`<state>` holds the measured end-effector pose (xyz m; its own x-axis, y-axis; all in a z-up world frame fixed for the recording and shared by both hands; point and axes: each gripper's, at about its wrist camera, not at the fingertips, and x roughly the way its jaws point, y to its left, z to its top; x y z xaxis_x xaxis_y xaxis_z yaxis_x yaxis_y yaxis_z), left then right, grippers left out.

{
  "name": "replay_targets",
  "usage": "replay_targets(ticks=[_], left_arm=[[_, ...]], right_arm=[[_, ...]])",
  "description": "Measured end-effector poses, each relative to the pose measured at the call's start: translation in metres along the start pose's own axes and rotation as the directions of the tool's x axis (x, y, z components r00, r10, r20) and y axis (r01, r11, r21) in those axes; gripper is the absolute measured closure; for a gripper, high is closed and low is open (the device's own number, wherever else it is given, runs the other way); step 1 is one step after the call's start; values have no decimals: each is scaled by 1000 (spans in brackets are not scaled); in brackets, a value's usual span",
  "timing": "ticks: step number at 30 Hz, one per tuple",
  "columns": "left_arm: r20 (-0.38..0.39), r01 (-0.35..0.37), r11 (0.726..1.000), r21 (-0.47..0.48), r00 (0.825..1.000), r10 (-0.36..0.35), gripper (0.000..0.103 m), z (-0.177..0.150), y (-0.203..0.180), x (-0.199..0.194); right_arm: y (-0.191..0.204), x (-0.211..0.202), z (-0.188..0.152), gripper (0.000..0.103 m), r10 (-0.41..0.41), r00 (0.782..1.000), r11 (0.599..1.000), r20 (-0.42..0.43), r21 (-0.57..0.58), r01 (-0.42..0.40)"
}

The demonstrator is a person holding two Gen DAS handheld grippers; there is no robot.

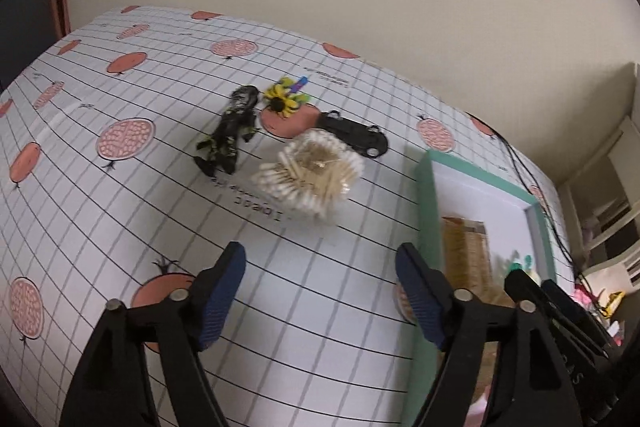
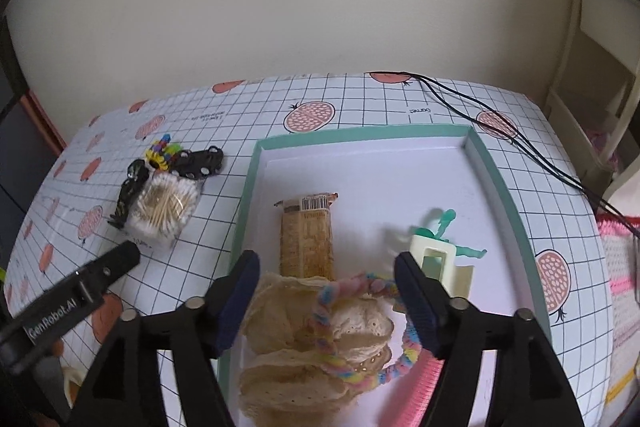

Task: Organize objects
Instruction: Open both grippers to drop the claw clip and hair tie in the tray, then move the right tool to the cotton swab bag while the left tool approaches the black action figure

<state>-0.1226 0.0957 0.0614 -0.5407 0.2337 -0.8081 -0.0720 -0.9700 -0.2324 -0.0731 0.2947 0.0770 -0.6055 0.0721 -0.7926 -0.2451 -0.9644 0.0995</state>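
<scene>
Left wrist view
Left gripper [image 1: 320,291]: hovering above the gridded tablecloth [image 1: 120,211], jaws standing wide apart and holding nothing
Cotton swab box [image 1: 310,175]: sitting on the cloth ahead of the fingers, well clear of them
Black patterned clip [image 1: 230,131]: lying just left of the swab box
Yellow flower clip [image 1: 285,99]: lying beyond it, beside a black flat clip [image 1: 354,133]
Tray [image 1: 426,195]: teal-rimmed, sitting at the right, with a tan packet [image 1: 468,247] lying inside

Right wrist view
Right gripper [image 2: 326,291]: hanging over the near part of the tray [image 2: 472,167], jaws apart, gripping nothing
Lace cloth [image 2: 296,359]: cream, bunching up in the tray below the fingers
Pastel braided band [image 2: 332,331]: looping over the lace
Tan packet [image 2: 306,239]: lying in the tray's middle
Pale claw clip [image 2: 440,263]: lying right of it, with a green clip [image 2: 448,223] just behind
Pink item [image 2: 424,387]: showing at the near right; what it is cannot be told
Swab box [image 2: 164,211]: sitting outside on the cloth, left of the tray, the other clips touching or just beside it
</scene>
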Motion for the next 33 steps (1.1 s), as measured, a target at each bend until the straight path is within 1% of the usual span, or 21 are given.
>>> replay_targets(ticks=[1,2,3,5,8,10,12,13,17,21,28,33], left_arm=[[5,-10,1000,-4,1000,10,23,0,2,-1],[10,-20,1000,-15,1000,20,22,0,4,-1],[11,-21,999,-25,1000,21,19,0,7,-1],[13,-31,999,-34,999,31,15,1,9,-2],[22,-47,998,-31,999,47,15,1,10,-3],[32,-45,998,-33,998,46,11,2,10,-4],[50,-53,998,-30,997,55,2,2,9,-6],[62,-60,998,-28,996,62,0,1,9,-8],[76,-66,998,-21,995,68,0,2,8,-9],[79,-68,997,-21,994,70,0,2,8,-10],[75,-75,997,-12,994,76,0,2,7,-12],[76,-72,997,-4,994,72,0,4,6,-15]], right_arm=[[0,1,0,23,0,1000,1000,-2,1,0],[0,1,0,19,-4,1000,1000,0,4,4],[0,1,0,14,-7,1000,1000,3,5,7],[-1,2,-1,9,-6,1000,1000,0,6,6],[0,4,-2,7,-8,1000,1000,-3,1,8],[-1,3,-2,5,-8,1000,1000,0,2,8],[-2,2,-1,0,-9,1000,1000,5,9,9],[-3,2,-1,0,-9,1000,1000,8,12,8],[-4,2,-1,0,-8,1000,1000,7,15,8],[-7,1,-1,0,-14,1000,1000,8,27,14],[-5,-1,0,0,-36,999,999,17,8,36],[-3,-2,0,0,-36,999,999,8,-3,36]])
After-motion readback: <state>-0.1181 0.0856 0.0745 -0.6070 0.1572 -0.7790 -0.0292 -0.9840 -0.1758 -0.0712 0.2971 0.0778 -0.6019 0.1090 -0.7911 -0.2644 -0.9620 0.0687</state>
